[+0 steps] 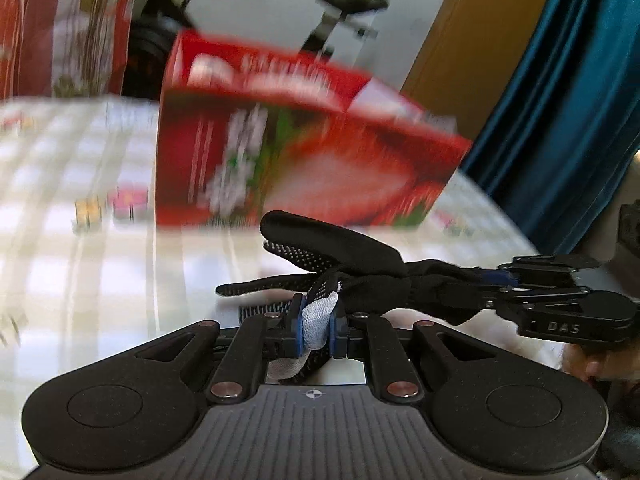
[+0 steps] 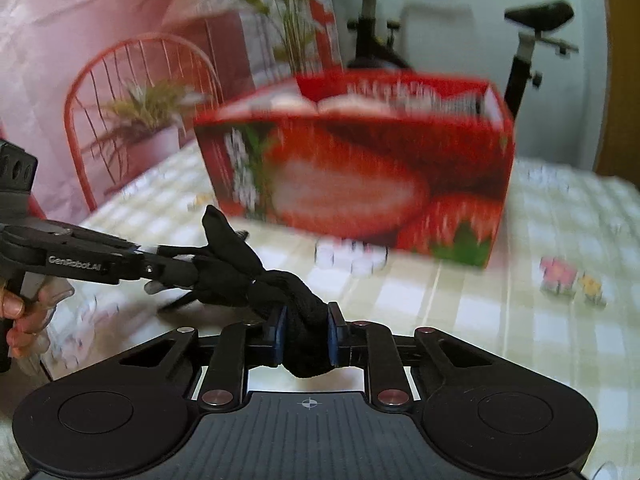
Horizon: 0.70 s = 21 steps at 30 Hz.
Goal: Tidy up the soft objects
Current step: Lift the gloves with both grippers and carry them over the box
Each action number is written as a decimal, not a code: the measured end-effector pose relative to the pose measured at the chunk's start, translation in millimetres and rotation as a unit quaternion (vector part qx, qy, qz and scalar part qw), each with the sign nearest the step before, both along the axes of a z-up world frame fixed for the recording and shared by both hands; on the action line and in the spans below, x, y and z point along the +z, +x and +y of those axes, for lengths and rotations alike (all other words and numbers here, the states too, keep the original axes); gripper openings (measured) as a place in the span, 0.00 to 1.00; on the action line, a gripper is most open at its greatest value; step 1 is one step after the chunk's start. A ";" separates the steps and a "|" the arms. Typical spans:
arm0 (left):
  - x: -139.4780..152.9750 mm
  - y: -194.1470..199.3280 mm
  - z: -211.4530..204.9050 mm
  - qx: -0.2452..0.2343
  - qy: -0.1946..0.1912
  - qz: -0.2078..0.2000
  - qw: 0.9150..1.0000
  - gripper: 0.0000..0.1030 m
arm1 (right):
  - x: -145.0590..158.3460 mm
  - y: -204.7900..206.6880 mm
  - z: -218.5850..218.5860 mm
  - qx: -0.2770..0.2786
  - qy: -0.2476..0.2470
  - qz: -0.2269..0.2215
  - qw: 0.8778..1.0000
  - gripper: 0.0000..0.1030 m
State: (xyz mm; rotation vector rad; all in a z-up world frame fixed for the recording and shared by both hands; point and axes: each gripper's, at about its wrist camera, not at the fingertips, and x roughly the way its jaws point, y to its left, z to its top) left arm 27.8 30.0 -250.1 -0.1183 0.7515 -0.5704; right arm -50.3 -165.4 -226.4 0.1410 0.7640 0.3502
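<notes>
Left hand-held gripper [image 1: 316, 330]: clamped on grey-white cuff of black dotted glove [image 1: 320, 252].
Right hand-held gripper [image 2: 306, 338]: pads pressed on twisted black fabric end of same bundle.
Glove location: strung between both grippers, lifted off tabletop [image 2: 500, 312].
Hidden/unclear: bundle knotted, can't tell if one glove or two; box print motion-blurred; only fingers of the person's hand [image 2: 18, 320] show.
Counts: two grippers, one red strawberry box [image 2: 360, 168].
Around: box open-topped just behind glove; red wire chair [image 2: 132, 92], potted plant, exercise bike [image 2: 532, 40], teal curtain [image 1: 568, 92].
</notes>
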 end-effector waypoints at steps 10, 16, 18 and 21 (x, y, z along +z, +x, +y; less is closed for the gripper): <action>103.2 29.9 -1.0 0.012 -0.034 -0.115 0.993 0.12 | 92.7 64.1 -19.3 0.007 -0.017 -0.112 0.994 0.18; 127.3 74.3 -4.4 0.043 -0.021 -0.127 0.991 0.12 | 118.8 132.5 -21.6 0.014 -0.022 -0.125 0.992 0.18; 125.7 92.6 -5.0 0.055 -0.016 -0.116 0.992 0.12 | 116.0 154.3 -19.4 0.012 -0.018 -0.114 0.993 0.18; 119.4 113.8 -9.5 0.053 0.006 -0.097 0.994 0.12 | 98.7 180.7 -15.6 0.005 -0.012 -0.082 0.997 0.18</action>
